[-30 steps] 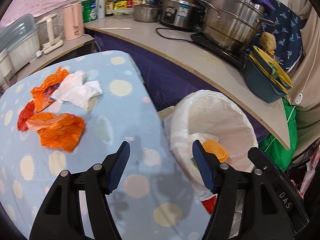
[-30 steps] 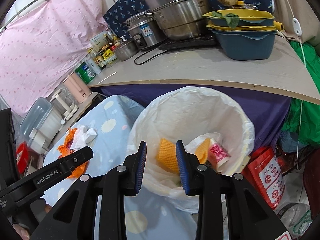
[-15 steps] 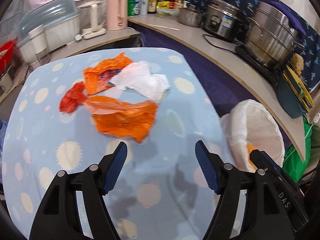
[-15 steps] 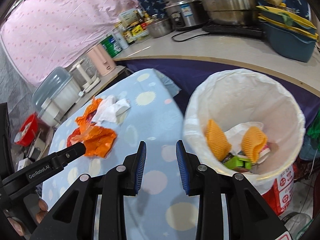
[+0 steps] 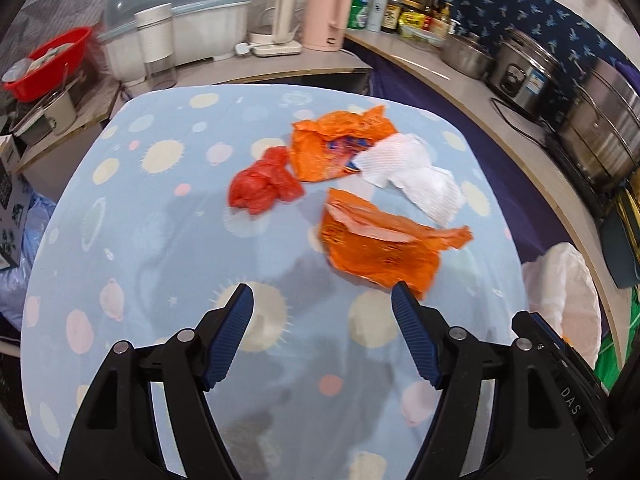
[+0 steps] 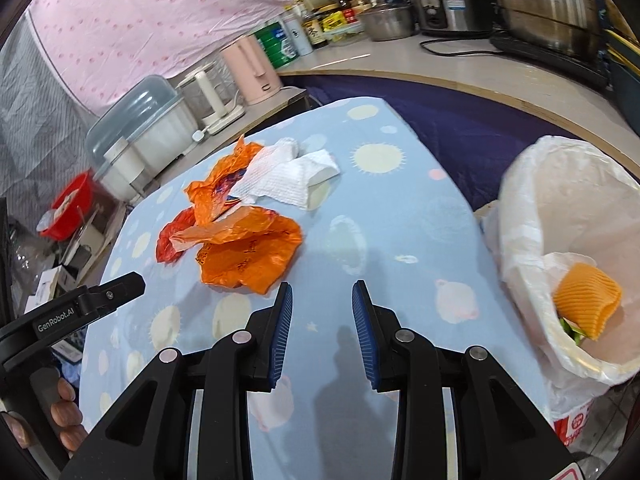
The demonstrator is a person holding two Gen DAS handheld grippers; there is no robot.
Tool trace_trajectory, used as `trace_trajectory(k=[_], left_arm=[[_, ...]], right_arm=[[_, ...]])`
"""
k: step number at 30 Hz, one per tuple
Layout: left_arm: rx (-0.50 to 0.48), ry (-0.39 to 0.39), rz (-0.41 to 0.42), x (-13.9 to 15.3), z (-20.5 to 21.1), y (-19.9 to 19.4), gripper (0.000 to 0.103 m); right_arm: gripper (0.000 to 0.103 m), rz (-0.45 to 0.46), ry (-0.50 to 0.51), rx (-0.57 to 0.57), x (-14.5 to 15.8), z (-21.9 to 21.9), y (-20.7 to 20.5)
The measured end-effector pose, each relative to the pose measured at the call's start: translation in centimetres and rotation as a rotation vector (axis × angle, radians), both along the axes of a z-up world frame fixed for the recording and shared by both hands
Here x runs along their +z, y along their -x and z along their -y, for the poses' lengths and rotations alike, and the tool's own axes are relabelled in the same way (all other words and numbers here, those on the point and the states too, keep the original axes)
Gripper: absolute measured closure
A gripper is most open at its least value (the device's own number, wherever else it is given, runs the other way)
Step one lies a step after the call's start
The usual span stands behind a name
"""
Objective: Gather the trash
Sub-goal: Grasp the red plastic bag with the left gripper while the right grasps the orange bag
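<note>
On the blue spotted table [image 5: 160, 240] lie a near orange wrapper [image 5: 380, 248] [image 6: 248, 256], a far orange wrapper [image 5: 332, 148] [image 6: 220, 184], a crumpled red bag [image 5: 262, 186] [image 6: 170, 240] and a white paper towel [image 5: 412, 176] [image 6: 288, 176]. My left gripper [image 5: 322, 304] is open and empty, just short of the near orange wrapper. My right gripper [image 6: 322, 300] is open and empty over the table, right of that wrapper. A white-lined trash bin [image 6: 568, 208] [image 5: 568, 292] at the table's right holds orange trash [image 6: 586, 300].
A counter [image 5: 460, 80] curves behind and to the right with a rice cooker [image 5: 520, 76], steel pots [image 5: 600, 128], a pink kettle [image 5: 326, 16] and bottles. A lidded plastic box [image 5: 180, 12] and a red basin [image 5: 44, 60] stand at the back left.
Both grippers have swung left, away from the trash bin and over the table. The trash pile now lies ahead of both; the bin has slid to the right edge. Both stay open.
</note>
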State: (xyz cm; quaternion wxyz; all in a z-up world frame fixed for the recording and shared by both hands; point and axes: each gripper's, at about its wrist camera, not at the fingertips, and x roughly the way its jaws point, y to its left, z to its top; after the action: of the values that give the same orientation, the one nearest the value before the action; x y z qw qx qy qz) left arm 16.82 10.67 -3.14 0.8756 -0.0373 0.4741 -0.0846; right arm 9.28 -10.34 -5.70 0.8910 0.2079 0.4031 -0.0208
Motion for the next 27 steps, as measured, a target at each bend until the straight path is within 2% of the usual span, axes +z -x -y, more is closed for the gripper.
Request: trace_trajectory(k=[4,6,13,17,21,27], left_arm=[[0.029,-0.003,-0.010,-0.7,-1.7,-1.8,0.034],[0.045,-0.012,-0.004,-1.0,-2.5,-2.8,0.027],[0.057,-0.029,-0.003,-2.2,-3.7,-6.8,0.024],[0.045,-0.042,0.003,-2.8,-3.5,-8.8,0.018],[0.018,-0.058,0.007,-3.5,-3.1,-10.7,0.017],[-0.004,-0.037,-0.055,-5.9,-3.1,-13.8,0.018]], right_arm=[[0.064,0.002,0.013,0.032,-0.5,-1.1,-2.1],[0.060,0.007,0.022,0.052,-0.8,-1.5,-3.3],[0.058,-0.015,0.020,0.097,-2.9,-2.3,-7.4],[0.052,-0.007,0.014,0.130,-3.6,-2.6,-9.1],[0.051,0.007,0.020,0.174,-4.1,-3.0,-10.5],[0.051,0.031,0.022,0.227,-4.5,-3.3,-12.1]])
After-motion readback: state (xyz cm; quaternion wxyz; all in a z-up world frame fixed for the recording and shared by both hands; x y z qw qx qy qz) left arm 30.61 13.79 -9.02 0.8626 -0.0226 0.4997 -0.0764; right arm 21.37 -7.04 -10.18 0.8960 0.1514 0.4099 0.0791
